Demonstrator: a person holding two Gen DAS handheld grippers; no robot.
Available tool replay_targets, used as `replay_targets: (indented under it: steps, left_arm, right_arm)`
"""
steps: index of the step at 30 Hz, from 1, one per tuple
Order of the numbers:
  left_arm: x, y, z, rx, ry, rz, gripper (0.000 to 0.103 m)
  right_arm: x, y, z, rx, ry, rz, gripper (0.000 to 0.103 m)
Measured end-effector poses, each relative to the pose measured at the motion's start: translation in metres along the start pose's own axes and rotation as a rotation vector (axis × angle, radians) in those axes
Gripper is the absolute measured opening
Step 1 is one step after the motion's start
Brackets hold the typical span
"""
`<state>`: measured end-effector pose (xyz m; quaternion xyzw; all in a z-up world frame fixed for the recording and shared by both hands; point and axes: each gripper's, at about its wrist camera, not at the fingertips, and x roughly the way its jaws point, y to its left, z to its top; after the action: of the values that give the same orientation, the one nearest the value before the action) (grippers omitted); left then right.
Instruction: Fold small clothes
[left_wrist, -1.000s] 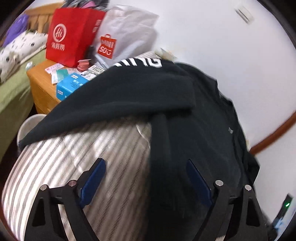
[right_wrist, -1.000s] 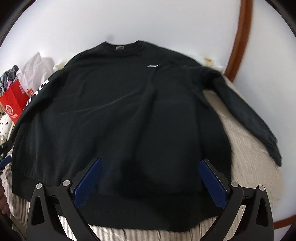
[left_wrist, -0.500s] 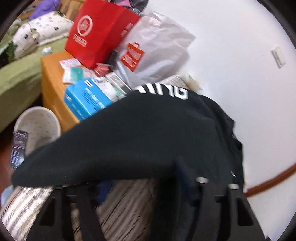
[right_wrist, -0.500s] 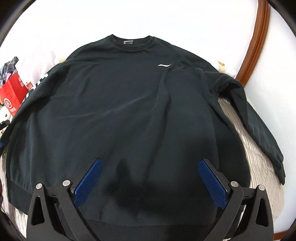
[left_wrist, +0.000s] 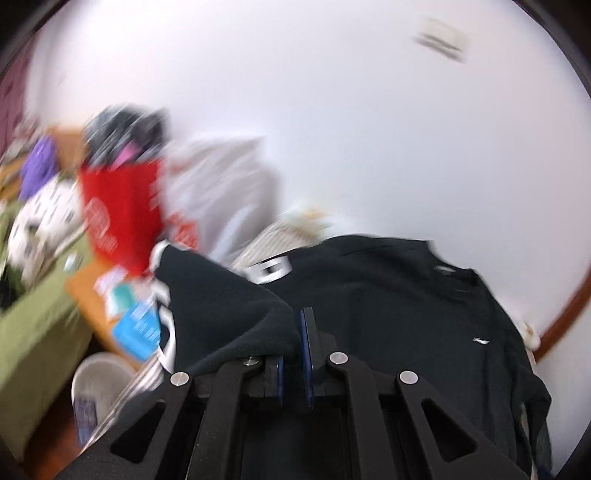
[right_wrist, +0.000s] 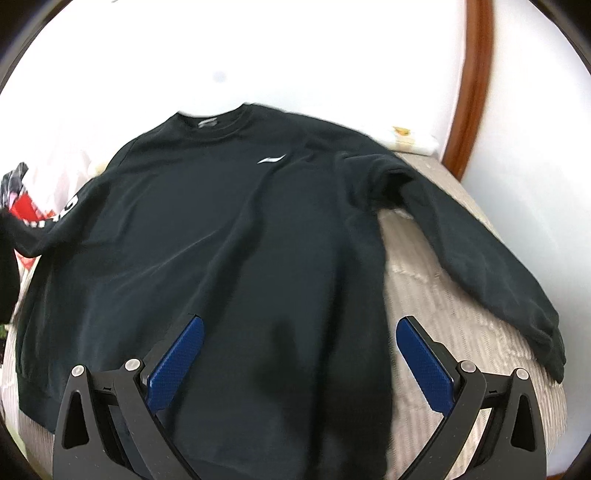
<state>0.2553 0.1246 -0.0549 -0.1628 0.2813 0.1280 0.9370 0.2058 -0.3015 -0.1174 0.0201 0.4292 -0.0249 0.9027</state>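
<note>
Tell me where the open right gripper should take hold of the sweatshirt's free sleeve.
Probably at the cuff of the sleeve: it lies flat and clear of the body, on the striped cover. The right gripper could come down from above, jaws across its width.

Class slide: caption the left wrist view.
Left gripper shut on black sweatshirt's lettered sleeve cuff, lifted beside the red paper bag.

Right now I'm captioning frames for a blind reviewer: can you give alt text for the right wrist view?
A black sweatshirt lies spread front-up on a striped beige bed cover, collar toward a white wall, a small white logo on its chest. One sleeve stretches out to the picture's right. The open right gripper hangs over the lower part of the sweatshirt, holding nothing.
</note>
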Motion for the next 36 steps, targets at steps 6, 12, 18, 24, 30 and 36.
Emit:
replay_targets:
  steps: [6,12,18,24,30,36]
  left_arm:
    - [0.024,-0.134,0.001,0.231,0.027,-0.143,0.008]
    - [0.071,-0.231,-0.053,0.436,0.133,-0.212,0.008]
    - [0.096,-0.258,-0.101,0.473,0.304,-0.283,0.028]
    - [0.051,-0.236,-0.099,0.477,0.269,-0.364,0.066]
    - [0.029,-0.156,-0.059,0.412,0.185,-0.271,0.073]
    - [0.051,-0.036,-0.035,0.293,0.209,-0.061,0.073]
  right_arm:
    - [0.001,-0.041,0.002,0.039,-0.020,-0.027,0.103]
    - [0.008,-0.071,-0.010,0.032,0.009,-0.076,0.102]
    - [0.008,-0.083,-0.018,0.007,0.028,-0.111,0.102]
    - [-0.005,-0.057,-0.003,-0.053,0.002,-0.110,0.102]
    - [-0.017,0.015,0.036,-0.148,-0.060,0.025,0.102]
    - [0.007,0.111,0.062,-0.260,-0.030,0.180,0.096]
